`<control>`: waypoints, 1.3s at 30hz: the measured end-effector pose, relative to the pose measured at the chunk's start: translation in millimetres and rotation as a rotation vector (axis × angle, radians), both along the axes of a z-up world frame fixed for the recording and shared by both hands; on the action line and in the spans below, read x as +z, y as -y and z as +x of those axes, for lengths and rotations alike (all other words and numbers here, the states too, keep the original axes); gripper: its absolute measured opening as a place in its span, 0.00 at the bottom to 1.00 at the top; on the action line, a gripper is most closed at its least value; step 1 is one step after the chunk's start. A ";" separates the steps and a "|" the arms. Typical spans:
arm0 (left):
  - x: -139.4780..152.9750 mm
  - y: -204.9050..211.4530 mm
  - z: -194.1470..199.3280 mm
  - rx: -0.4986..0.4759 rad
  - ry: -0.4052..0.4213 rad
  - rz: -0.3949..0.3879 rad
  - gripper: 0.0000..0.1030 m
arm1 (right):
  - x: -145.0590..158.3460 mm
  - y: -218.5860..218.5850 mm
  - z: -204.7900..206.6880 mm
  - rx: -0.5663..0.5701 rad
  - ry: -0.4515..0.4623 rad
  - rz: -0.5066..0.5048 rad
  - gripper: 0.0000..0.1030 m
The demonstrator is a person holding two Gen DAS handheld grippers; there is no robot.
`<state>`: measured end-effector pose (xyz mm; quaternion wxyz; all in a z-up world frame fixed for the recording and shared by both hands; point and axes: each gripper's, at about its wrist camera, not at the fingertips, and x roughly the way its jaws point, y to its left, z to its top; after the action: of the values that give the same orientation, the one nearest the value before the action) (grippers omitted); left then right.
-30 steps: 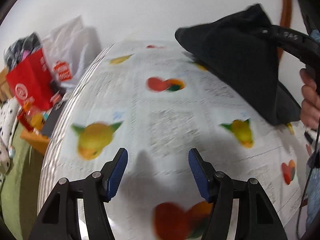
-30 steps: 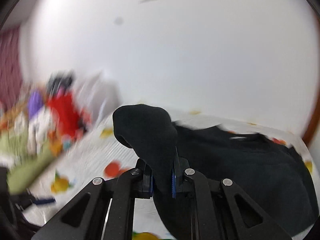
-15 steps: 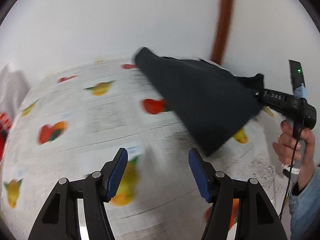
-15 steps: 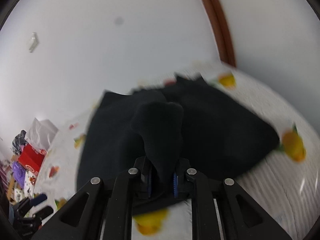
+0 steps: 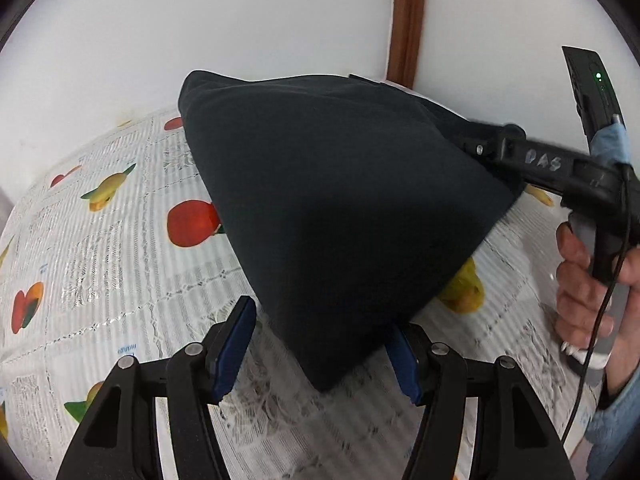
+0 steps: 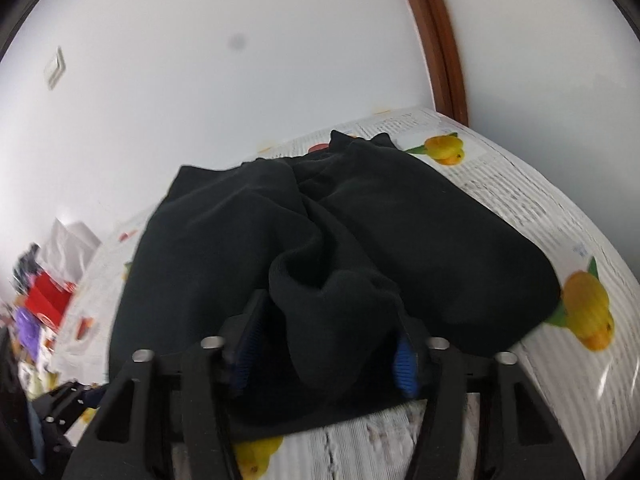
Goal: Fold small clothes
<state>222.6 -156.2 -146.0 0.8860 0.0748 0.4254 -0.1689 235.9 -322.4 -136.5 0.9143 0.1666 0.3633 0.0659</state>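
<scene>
In the left wrist view, the dark garment [image 5: 340, 208] lies on the fruit-print tablecloth [image 5: 112, 248], its long side running from the far wall toward the camera, and its near corner sits between the jaws of the left gripper [image 5: 316, 350], which are closing but do not press it yet. In the right wrist view, the right gripper [image 6: 326, 346] is at the garment's near edge, its jaws opening around a raised fold; bare cloth-covered table remains on both sides.
</scene>
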 end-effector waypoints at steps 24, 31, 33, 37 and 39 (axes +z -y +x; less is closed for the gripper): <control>10.6 -132.5 -75.7 0.064 0.025 -0.032 0.26 | 10.9 -98.3 -30.8 0.242 0.048 0.111 0.19; 7.0 -136.9 -65.6 0.114 -0.012 -0.116 0.51 | 17.2 -97.3 -18.3 0.204 0.048 0.117 0.45; 3.1 -129.0 -56.6 0.120 -0.040 -0.124 0.56 | 14.6 -102.3 -3.7 0.195 0.028 0.128 0.45; -1.4 -115.9 -50.1 0.150 -0.017 -0.066 0.60 | 4.9 -117.6 26.2 0.186 -0.043 0.134 0.20; -2.5 -115.5 -47.6 0.155 -0.010 -0.057 0.61 | 8.0 -123.2 30.2 0.207 -0.038 0.109 0.10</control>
<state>175.0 -40.7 -148.5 0.8961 0.0157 0.4291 -0.1124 266.1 -199.2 -128.5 0.8851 0.1790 0.3917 0.1766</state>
